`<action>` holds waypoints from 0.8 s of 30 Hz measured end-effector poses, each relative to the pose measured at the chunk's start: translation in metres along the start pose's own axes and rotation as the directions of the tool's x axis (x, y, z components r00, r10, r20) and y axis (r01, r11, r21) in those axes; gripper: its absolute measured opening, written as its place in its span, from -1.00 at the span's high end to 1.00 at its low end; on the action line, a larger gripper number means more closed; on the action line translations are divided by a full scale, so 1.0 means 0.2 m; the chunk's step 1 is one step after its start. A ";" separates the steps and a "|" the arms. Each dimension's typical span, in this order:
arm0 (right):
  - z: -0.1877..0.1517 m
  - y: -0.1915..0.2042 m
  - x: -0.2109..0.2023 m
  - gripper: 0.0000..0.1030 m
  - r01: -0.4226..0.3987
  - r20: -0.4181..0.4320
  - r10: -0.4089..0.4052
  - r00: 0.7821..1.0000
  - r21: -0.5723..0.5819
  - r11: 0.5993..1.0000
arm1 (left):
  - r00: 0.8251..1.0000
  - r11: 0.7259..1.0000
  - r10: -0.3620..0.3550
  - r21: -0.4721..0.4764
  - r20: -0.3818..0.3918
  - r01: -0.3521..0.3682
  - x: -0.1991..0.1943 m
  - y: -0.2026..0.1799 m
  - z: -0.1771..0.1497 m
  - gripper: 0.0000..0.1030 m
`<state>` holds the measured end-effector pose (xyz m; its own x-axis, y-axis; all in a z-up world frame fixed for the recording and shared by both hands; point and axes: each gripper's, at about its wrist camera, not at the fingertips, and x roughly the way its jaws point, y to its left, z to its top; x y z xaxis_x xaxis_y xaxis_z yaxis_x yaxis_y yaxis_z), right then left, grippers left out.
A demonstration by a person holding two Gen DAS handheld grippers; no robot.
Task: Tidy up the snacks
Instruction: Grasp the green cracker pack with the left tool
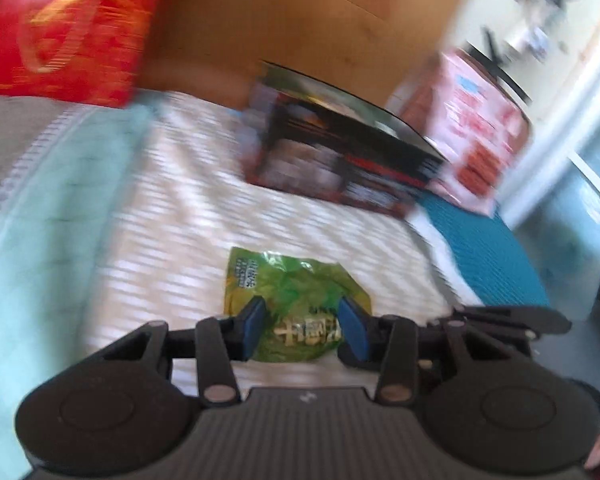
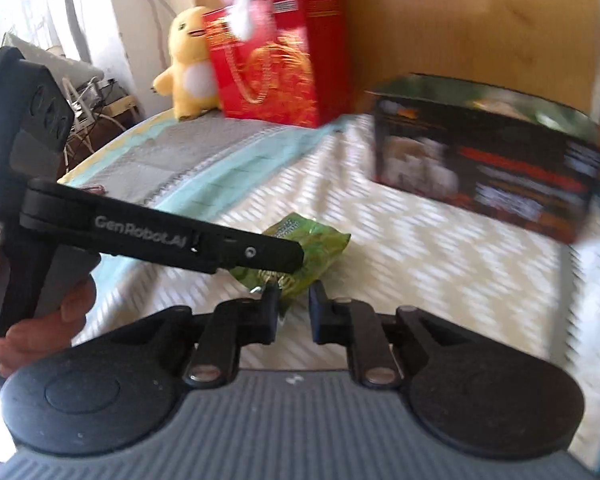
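A green snack packet (image 1: 296,292) sits between the blue pads (image 1: 254,328) of my left gripper (image 1: 304,330), which is shut on it just above the white patterned bedspread (image 1: 160,220). The packet looks sharp while the bedding behind it is smeared. In the right wrist view the left gripper (image 2: 300,258) reaches in from the left over the same packet (image 2: 312,248), with a hand (image 2: 40,320) on its handle. My right gripper (image 2: 294,312) hangs just short of the packet's near corner. Its fingers are almost together and only bedding shows in the narrow gap.
A dark printed box (image 1: 340,152) (image 2: 488,168) stands on the bed beyond the packet, with a pink package (image 1: 476,132) to its right. A red gift bag (image 2: 276,76) and a yellow plush toy (image 2: 188,64) are at the far left. A brown board (image 1: 300,12) backs the bed.
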<state>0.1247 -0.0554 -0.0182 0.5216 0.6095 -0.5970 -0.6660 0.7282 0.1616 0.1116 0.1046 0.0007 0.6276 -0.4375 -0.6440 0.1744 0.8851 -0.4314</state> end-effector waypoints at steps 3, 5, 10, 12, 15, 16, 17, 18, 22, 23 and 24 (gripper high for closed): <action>-0.10 -0.12 -0.13 0.65 0.080 0.009 -0.081 0.997 0.016 0.997 | 0.997 0.995 -0.068 0.066 -0.044 0.071 0.07 -0.16 -0.03 0.21; -0.15 -0.22 -0.22 0.63 0.109 0.004 -0.109 0.994 0.063 0.992 | 0.992 0.991 -0.105 0.078 -0.066 0.110 0.09 -0.22 -0.02 0.23; -0.23 -0.30 -0.35 0.18 0.114 0.027 -0.116 0.993 0.084 0.990 | 0.998 0.998 -0.049 0.047 -0.026 0.050 0.03 -0.19 0.02 0.12; -0.23 -0.29 -0.36 0.05 0.103 0.044 -0.106 0.993 0.059 0.993 | 0.999 0.999 -0.029 0.013 -0.037 0.030 0.02 -0.14 0.02 0.07; -0.22 -0.29 -0.33 0.05 0.077 0.056 -0.079 0.995 0.040 0.996 | 0.994 0.998 -0.058 -0.043 -0.095 0.054 0.05 -0.09 0.01 -0.07; -0.21 -0.29 -0.31 0.04 0.066 0.058 -0.069 0.996 0.043 0.997 | 0.994 0.997 -0.070 -0.046 -0.081 0.067 0.05 -0.10 0.00 -0.16; -0.20 -0.30 -0.28 0.04 0.049 0.056 -0.052 0.997 0.054 0.997 | 0.994 0.996 -0.078 -0.045 -0.075 0.075 0.06 -0.11 -0.01 -0.17; -0.18 -0.31 -0.23 0.02 0.024 0.049 -0.027 0.998 0.073 0.997 | 0.994 0.996 -0.084 -0.047 -0.070 0.080 0.07 -0.12 -0.01 -0.19; -0.15 -0.20 -0.16 0.21 0.064 0.090 -0.066 0.994 0.021 0.998 | 1.000 1.000 0.021 0.014 -0.018 -0.021 0.11 -0.19 -0.01 -0.16; -0.16 -0.18 -0.17 0.35 0.074 0.103 -0.075 0.992 0.013 0.997 | 1.000 1.000 0.028 0.006 -0.015 -0.028 0.11 -0.19 0.00 -0.12; -0.16 -0.19 -0.18 0.41 0.071 0.109 -0.074 0.991 0.024 0.997 | 1.000 1.000 0.016 -0.011 -0.014 -0.017 0.11 -0.17 0.01 -0.09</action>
<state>0.1145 -0.1156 -0.0284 0.6244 0.5848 -0.5178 -0.6139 0.7773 0.1377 0.1214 0.0655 0.0032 0.6199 -0.4251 -0.6596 0.1554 0.8904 -0.4278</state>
